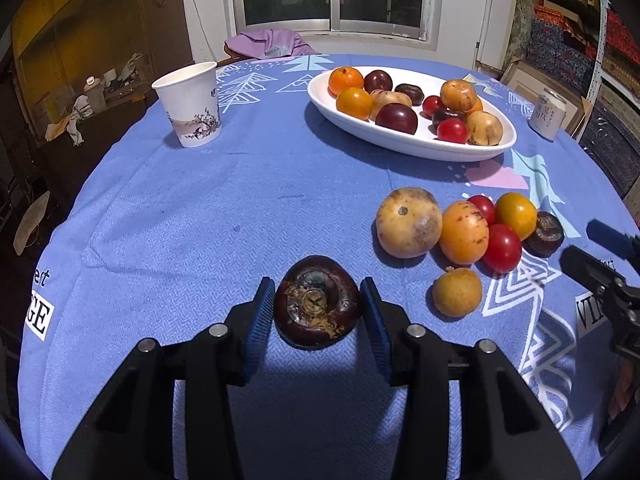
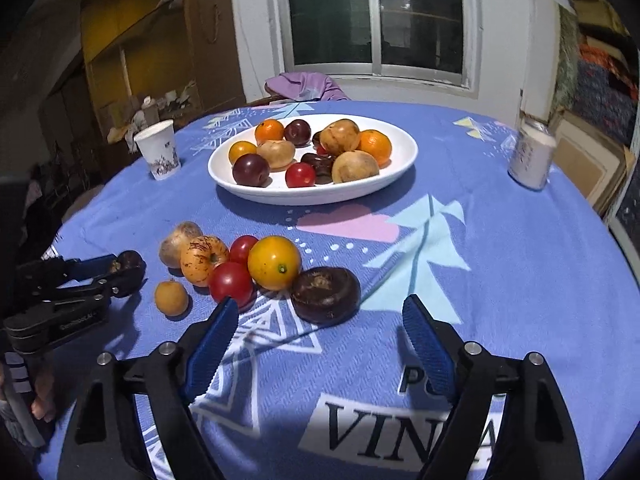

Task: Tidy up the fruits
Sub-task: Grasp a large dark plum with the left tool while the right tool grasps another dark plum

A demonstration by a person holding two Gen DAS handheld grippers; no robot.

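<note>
My left gripper (image 1: 318, 300) has its blue pads against both sides of a dark brown water chestnut (image 1: 318, 302), which rests on the blue cloth; it also shows in the right wrist view (image 2: 127, 266). My right gripper (image 2: 316, 316) is open and empty, just in front of another dark chestnut (image 2: 325, 294). A loose cluster lies beside it: a yellow-orange fruit (image 2: 274, 263), two red tomatoes (image 2: 231, 283), a spotted orange fruit (image 2: 203, 260), a tan fruit (image 2: 178, 242) and a small loquat (image 2: 171, 298). A white oval plate (image 2: 384, 178) behind holds several fruits.
A paper cup (image 1: 191, 104) stands at the far left of the round table, a drink can (image 2: 531, 160) at the far right. A purple cloth (image 1: 272, 44) hangs over a chair behind the table. The table edge curves close on the left.
</note>
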